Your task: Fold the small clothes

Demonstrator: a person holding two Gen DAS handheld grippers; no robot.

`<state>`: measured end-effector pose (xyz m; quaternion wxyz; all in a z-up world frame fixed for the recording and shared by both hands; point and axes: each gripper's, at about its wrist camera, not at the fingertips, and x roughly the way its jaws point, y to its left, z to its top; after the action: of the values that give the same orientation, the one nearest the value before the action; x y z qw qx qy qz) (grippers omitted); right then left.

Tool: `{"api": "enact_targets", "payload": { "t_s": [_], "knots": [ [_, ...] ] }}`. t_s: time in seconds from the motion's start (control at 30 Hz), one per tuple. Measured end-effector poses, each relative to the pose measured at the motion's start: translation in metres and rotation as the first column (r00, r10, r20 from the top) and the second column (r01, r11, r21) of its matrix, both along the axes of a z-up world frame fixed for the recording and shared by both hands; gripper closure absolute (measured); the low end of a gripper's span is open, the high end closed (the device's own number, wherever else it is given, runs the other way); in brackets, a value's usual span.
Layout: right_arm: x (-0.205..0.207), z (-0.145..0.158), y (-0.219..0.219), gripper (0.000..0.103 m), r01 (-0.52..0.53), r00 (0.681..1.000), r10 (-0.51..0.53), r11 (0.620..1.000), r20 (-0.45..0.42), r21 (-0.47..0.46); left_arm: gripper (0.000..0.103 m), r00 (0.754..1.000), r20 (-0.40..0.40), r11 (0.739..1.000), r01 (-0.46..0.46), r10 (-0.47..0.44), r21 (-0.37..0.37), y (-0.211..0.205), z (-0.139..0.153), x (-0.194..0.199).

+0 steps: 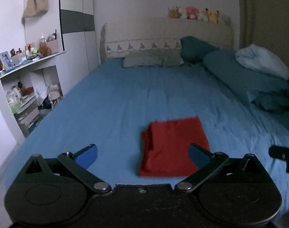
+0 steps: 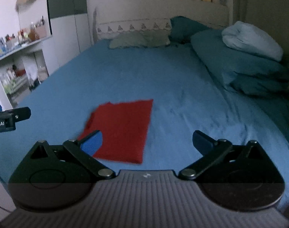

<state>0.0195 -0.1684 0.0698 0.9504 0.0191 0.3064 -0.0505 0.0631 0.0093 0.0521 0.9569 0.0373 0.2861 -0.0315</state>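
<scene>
A red cloth [image 1: 171, 144], folded into a flat rectangle, lies on the blue bed sheet [image 1: 116, 98]. My left gripper [image 1: 142, 156] is open and empty, held just above and in front of the cloth's near edge. In the right wrist view the same red cloth [image 2: 123, 127] lies left of centre. My right gripper [image 2: 148, 142] is open and empty, near the cloth's near right corner. The right gripper's tip shows at the right edge of the left wrist view [image 1: 283, 155], and the left gripper shows at the left edge of the right wrist view [image 2: 9, 117].
Teal pillows [image 1: 245, 79] with a light blue bundle [image 1: 262, 60] are stacked at the bed's right. Green pillows [image 1: 153, 58] lie against the headboard [image 1: 163, 32], with plush toys [image 1: 197, 14] on top. A cluttered white shelf [image 1: 24, 79] stands left of the bed.
</scene>
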Motion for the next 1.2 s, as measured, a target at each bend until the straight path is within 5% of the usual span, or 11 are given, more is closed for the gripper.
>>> {"api": "enact_targets", "payload": {
  "t_s": [0.17, 0.33, 1.2],
  "knots": [
    [-0.031, -0.015, 0.003, 0.0, 0.035, 0.998, -0.034, 0.999, -0.044, 0.012, 0.0, 0.999, -0.033, 0.998, -0.013, 0.015, 0.06, 0.001, -0.025, -0.036],
    [-0.047, -0.038, 0.006, 0.0, 0.045, 0.995, -0.046, 0.999, -0.094, -0.018, 0.0, 0.996, -0.087, 1.0, -0.008, 0.01, 0.023, 0.005, -0.043, -0.047],
    [-0.061, -0.046, 0.017, 0.0, 0.064, 0.992, -0.065, 0.998, -0.111, -0.006, 0.0, 0.999, -0.036, 0.999, 0.015, -0.014, 0.04, -0.005, -0.04, -0.063]
  ]
}}
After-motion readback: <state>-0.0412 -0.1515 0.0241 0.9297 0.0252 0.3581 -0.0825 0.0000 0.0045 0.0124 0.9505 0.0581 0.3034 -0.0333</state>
